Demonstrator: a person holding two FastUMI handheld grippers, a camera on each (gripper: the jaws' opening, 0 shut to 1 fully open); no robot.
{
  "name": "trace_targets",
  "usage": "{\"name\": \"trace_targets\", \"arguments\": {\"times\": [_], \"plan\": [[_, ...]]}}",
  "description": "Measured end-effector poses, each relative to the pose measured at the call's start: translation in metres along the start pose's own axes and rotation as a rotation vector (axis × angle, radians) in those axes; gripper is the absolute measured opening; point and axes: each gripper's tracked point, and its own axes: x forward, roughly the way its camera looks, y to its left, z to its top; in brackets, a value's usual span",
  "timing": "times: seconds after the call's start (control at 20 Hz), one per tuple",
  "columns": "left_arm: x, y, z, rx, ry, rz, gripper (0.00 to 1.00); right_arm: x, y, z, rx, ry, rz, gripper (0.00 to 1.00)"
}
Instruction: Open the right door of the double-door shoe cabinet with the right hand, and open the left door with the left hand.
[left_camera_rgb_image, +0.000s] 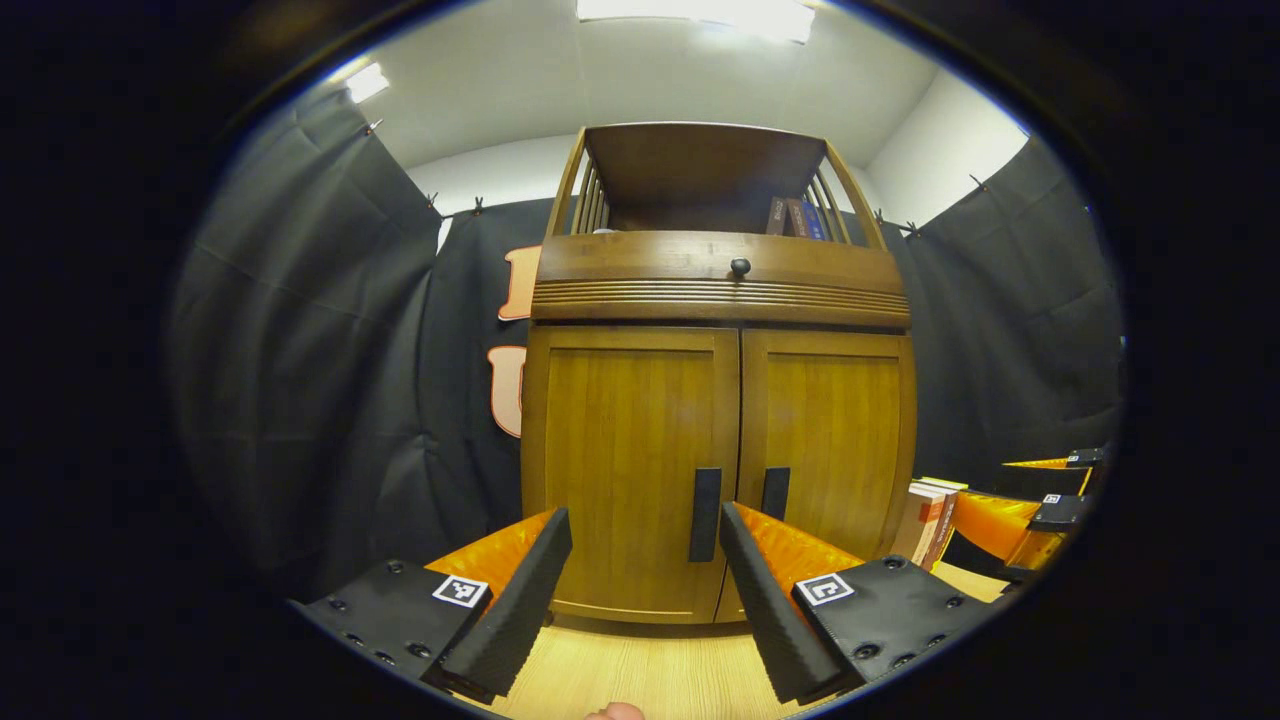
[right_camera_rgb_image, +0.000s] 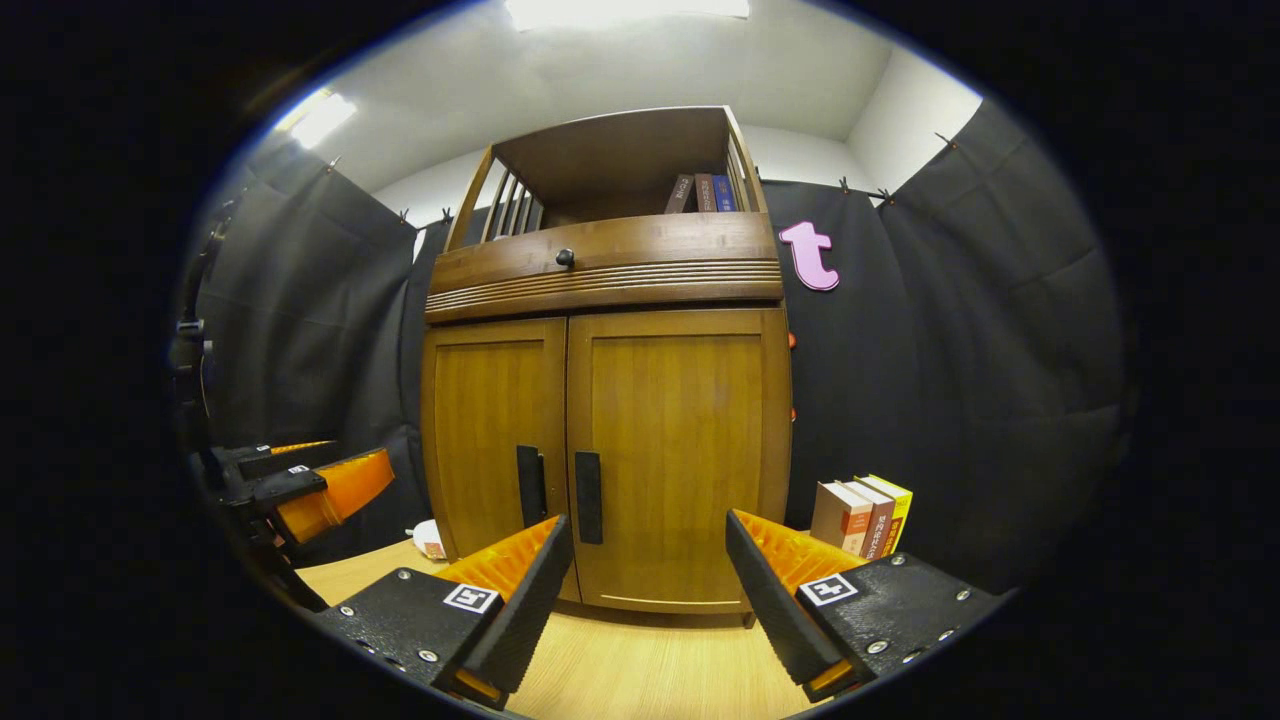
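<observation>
Left gripper view is showing you facing the shoe cabinet, which is standing on the desk with both doors shut. You are holding the left hand-held gripper spread wide in front of the left door, its handle showing between the fingers. Your right hand-held gripper is also gaping wide, short of the right door. Books are standing just right of the cabinet.

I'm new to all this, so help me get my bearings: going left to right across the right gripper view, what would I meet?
Other gripper → small white thing → cabinet's left door → right door → standing books.
</observation>
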Motion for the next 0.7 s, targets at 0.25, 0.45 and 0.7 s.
{"name": "trace_targets", "arguments": {"times": [0.25,0.45,0.7], "plan": [[-0.002,0.006,0.001,0.016,0.002,0.001,0.94,0.023,0.013,0.015,-0.019,-0.043,0.029,0.94],[-0.003,0.009,0.002,0.000,0.006,-0.004,0.96,0.065,0.023,0.029,-0.028,-0.085,0.037,0.93],[-0.016,0.007,-0.001,-0.005,0.018,-0.019,0.96,0.121,0.034,0.023,-0.080,-0.096,0.038,0.93]]}}
